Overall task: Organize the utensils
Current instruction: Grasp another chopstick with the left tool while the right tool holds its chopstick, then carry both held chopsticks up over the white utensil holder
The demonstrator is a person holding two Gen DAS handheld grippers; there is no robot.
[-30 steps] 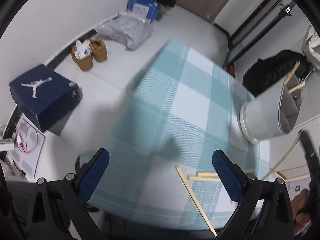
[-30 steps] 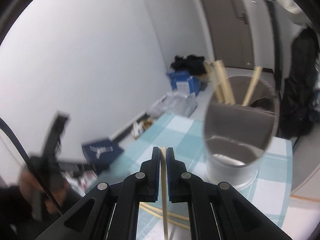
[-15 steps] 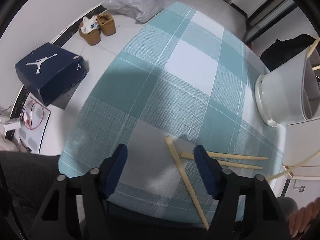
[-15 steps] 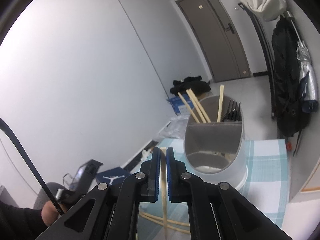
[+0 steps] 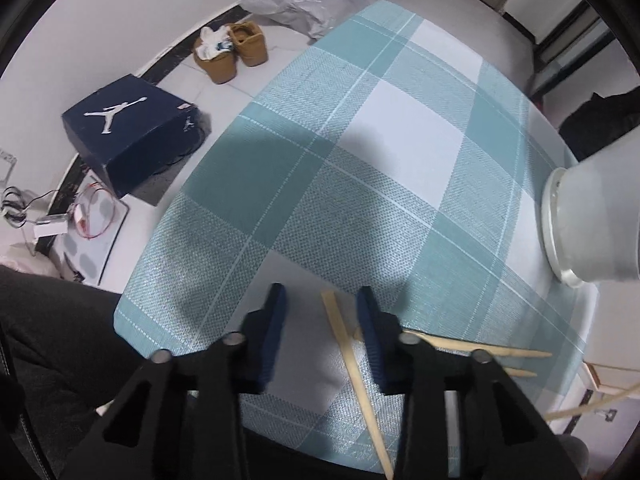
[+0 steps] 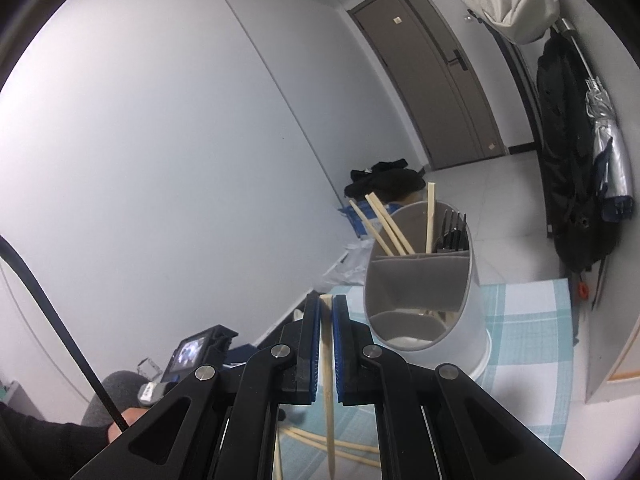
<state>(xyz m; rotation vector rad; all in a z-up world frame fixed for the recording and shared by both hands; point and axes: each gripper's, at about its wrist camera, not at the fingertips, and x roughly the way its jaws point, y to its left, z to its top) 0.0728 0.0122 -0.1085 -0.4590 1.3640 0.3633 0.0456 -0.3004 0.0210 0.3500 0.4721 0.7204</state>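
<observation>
While the left gripper (image 5: 320,314) points straight down at the woven teal-and-white checked tablecloth (image 5: 360,184), its blue ribbed pads have just been closing in and now sit fairly narrow around a flat pale bamboo chopstick (image 5: 352,364) lying on the cloth, pads not touching it yet. Two more tapered chopsticks (image 5: 480,350) lie just beside it. Over on the right gripper (image 6: 326,326), the fingers are clamped tight on another squared-off bamboo chopstick (image 6: 328,380), near the smooth white cylindrical utensil holder (image 6: 432,304) with grey dividers, where more chopsticks and dark forks (image 6: 452,232) stand.
</observation>
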